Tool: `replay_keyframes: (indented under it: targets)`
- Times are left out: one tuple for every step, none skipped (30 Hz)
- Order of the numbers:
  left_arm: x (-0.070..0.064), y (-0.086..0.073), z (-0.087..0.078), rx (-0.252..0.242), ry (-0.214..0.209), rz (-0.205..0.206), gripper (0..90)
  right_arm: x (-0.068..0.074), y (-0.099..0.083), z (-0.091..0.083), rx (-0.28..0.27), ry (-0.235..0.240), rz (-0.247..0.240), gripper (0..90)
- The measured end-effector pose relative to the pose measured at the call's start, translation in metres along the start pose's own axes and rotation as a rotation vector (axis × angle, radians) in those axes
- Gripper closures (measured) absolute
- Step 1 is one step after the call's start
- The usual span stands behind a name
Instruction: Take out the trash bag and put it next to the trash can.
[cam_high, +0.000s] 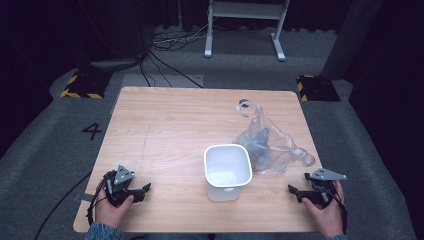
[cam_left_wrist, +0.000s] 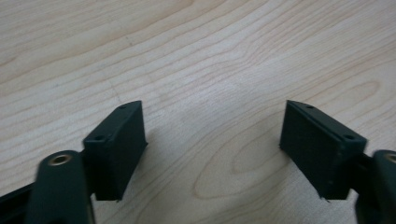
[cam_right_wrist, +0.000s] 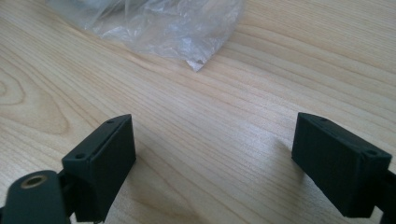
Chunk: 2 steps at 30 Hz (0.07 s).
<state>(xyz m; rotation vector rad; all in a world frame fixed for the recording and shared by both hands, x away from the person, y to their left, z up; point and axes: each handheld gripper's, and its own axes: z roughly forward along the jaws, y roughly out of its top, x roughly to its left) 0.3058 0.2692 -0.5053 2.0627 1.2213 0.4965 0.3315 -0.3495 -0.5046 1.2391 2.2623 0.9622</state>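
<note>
Clearly, we see the left claw (cam_left_wrist: 212, 154) standing wide apart in the left gripper view, its two black jaws rising from the bottom corners with bare wood grain between them and nothing held. Its pads (cam_left_wrist: 122, 140) hang just above the table (cam_left_wrist: 210, 60), touching nothing we can make out. From the high view, the left claw (cam_high: 144, 189) sits near the table's front-left corner, held in the person's left hand (cam_high: 111, 207), jaws pointing toward the middle.

Likewise, the right claw (cam_right_wrist: 215, 168) gapes wide in the right gripper view, empty, with only wood between its jaws. Just ahead of it lies the crumpled edge of a clear plastic bag (cam_right_wrist: 163, 23), apart from both jaws. In the high view the right claw (cam_high: 295, 192) is near the front-right edge, gripped by the right hand (cam_high: 325, 212), jaws aimed inward toward the middle.

Between the two claws, slightly right of centre, we find a white square-mouthed plastic bin (cam_high: 227, 170) standing upright on the table (cam_high: 165, 125), open and seemingly empty. The clear plastic bag (cam_high: 267, 142) lies crumpled just beside the bin's right rear side, spreading toward the table's right edge. We cannot tell whether the bag touches the bin. Beyond the table, grey carpet, cables and a white frame's legs are visible.
</note>
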Motion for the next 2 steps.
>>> replay_keyframes:
  targets:
    - [-0.0004,-0.0003,-0.0004,0.000,0.010,-0.002,18.9,0.0000,0.0000,0.0000,0.000,0.000,0.000,13.2]
    - [-0.0007,-0.0005,-0.0005,0.001,0.015,-0.004,18.2,0.0000,0.0000,0.0000,0.000,0.000,0.000,13.2]
